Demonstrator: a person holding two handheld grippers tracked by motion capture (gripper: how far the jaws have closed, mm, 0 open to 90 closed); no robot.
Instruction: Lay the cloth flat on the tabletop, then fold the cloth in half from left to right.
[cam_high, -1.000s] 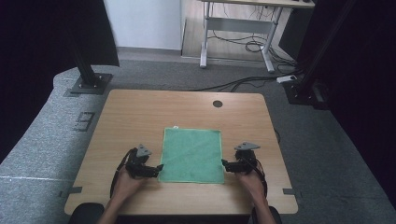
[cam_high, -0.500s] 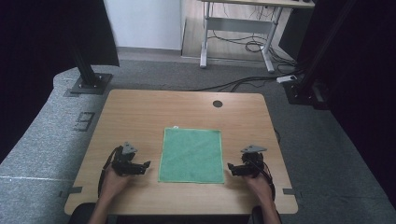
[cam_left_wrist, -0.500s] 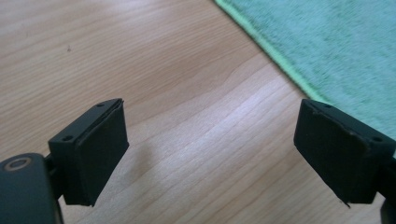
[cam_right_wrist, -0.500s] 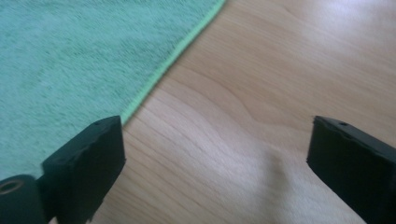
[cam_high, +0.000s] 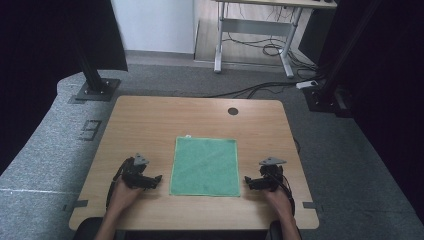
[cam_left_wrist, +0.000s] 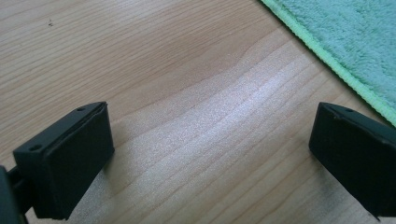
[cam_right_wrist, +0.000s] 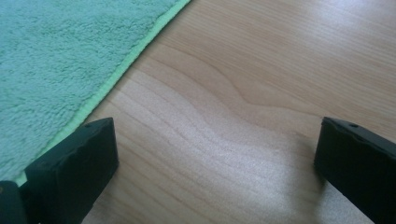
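Black fingers first: on my left gripper (cam_high: 156, 179) they're spread wide with nothing but bare wood between them, and the right gripper (cam_high: 247, 182) is the same, released and empty. Both sit low on the surface (cam_high: 150, 120), one on each side of the green towel (cam_high: 205, 166). In the left gripper view one finger (cam_left_wrist: 355, 161) sits just beside the towel's stitched hem, and I can't tell if it touches. In the right gripper view the nearer finger (cam_right_wrist: 72, 165) looks to be right on the hem, maybe overlapping it. The towel lies flat and square in the near middle of the surface. I'd guess it's light, soft and floppy terry, so pinching the near corners seems best.
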